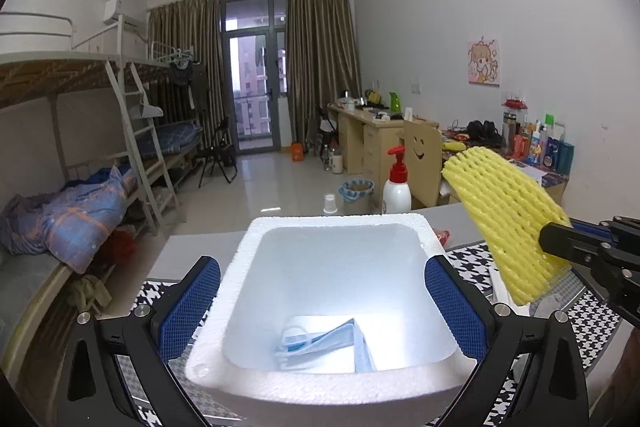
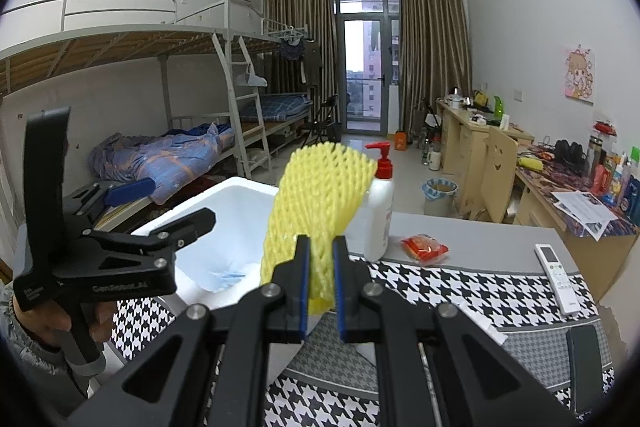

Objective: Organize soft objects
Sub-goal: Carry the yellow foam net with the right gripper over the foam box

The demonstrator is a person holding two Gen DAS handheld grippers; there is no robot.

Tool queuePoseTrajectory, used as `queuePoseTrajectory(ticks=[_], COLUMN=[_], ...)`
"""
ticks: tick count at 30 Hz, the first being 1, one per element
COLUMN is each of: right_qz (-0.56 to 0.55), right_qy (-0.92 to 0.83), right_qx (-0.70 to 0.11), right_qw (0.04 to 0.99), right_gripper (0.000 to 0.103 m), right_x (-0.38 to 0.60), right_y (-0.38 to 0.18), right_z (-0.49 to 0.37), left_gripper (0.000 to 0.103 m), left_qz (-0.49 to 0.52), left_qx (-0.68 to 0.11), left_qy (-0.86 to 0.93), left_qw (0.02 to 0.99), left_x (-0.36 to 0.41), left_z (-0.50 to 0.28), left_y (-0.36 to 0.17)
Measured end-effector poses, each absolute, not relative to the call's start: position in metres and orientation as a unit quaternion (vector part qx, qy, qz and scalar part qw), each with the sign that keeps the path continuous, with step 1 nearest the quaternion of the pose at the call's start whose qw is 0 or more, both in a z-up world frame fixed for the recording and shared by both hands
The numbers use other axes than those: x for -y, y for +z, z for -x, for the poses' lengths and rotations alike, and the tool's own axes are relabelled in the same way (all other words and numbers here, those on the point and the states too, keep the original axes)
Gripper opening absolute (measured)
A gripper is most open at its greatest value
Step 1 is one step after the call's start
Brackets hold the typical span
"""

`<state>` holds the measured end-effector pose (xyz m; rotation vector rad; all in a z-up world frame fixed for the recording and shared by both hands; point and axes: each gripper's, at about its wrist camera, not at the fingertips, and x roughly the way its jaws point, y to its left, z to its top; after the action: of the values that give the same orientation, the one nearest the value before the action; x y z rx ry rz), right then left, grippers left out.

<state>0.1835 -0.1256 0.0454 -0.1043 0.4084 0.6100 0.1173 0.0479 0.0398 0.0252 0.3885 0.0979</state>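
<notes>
White foam box (image 1: 336,227) is being used as the bin near the desk's left edge; blue mask pack (image 1: 320,341) is already lying inside; yellow foam net (image 2: 320,195) is being pinched by right gripper (image 2: 320,281), not yet dropped in; left gripper (image 1: 322,307) is being held spread wide over the box, empty.

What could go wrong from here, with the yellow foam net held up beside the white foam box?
1. The right gripper pinches only the lower end of the yellow foam net; the floppy net could slip out or land outside the foam box.
2. The pump bottle stands just behind the net, so a swing toward the box might knock it over.
3. The left gripper, open, straddles the light box and could nudge it.
</notes>
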Motion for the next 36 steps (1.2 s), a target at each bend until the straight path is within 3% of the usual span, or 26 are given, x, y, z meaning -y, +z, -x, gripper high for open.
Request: queuePoseTrajectory(ticks=[36], right_qz=[0.069], right_qy=[0.352], right_qx=[-0.223], right_qw=[0.906], right_gripper=[0.013], right_x=[0.058], right_y=[0.043], right_z=[-0.189], left_gripper=[0.102], left_qz=[0.017], left_qx=[-0.166], left_qy=[0.106], left_qw=[0.98], left_x=[-0.093], left_z=[-0.074], left_y=[0.036])
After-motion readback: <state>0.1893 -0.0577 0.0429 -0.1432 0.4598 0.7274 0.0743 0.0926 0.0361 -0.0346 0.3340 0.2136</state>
